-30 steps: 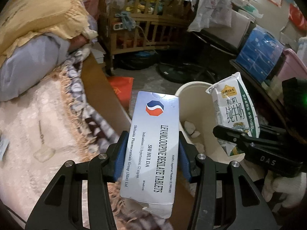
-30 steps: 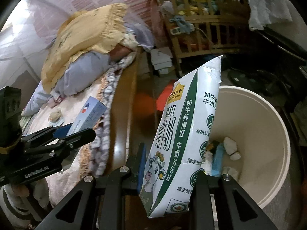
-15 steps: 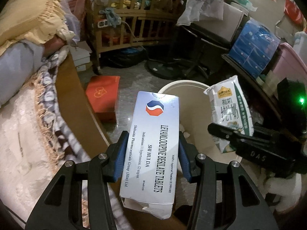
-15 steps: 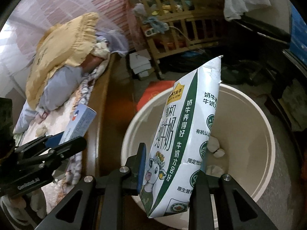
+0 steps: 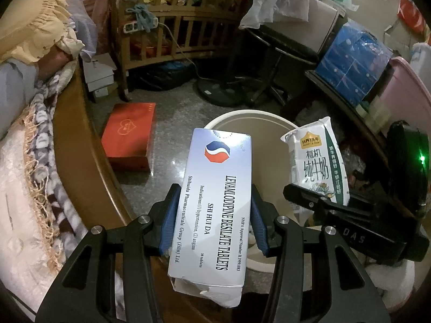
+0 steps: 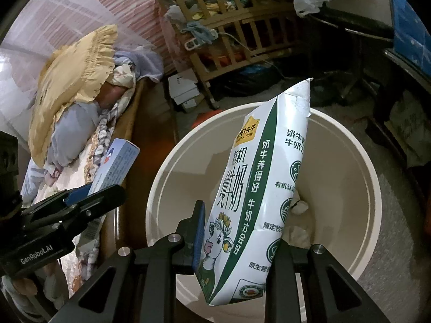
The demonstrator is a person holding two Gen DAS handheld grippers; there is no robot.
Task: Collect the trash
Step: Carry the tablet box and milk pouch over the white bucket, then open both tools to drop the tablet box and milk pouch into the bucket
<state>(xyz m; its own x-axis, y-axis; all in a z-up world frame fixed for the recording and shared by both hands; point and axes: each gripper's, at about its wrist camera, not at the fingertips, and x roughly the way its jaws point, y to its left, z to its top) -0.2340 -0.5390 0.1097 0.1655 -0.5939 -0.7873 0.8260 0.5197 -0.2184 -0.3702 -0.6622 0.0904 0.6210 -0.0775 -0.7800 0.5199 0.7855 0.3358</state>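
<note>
Two pieces of trash are held over or beside a bin, one in each tool. Largest in view is the bed (image 5: pixel 32 177) at the left, covered with a fringed blanket and topped by a yellow pillow (image 6: pixel 72 80); its wooden edge runs just beside the bin. A wooden crib (image 5: pixel 172 18) piled with clothes is seen at the far wall. The round cream bin (image 6: pixel 347 188) stands on the grey floor, and a few crumpled white scraps (image 6: pixel 299 207) are seen at its bottom. A red box (image 5: pixel 129 137) lies on the floor between the bed and the bin.

The milk pouch (image 6: pixel 258 193) — white with a green stripe and a cartoon cow — is gripped by the right tool (image 6: pixel 237 231), whose pads are pressed nearly together on its lower part; the pouch is held upright and tilted slightly, directly above the bin's opening. The tablet box (image 5: pixel 215 196), white and printed with a red-and-blue logo, is clamped across its width between the blue pads (image 5: pixel 168 223) of the left tool (image 5: pixel 212 226), which is partly open to the box's width. The box's torn near end hangs toward the camera, and its far end reaches over the near rim of the bin. In the right wrist view the left tool (image 6: pixel 80 202) is seen beside the bed edge — left of the bin.
</note>
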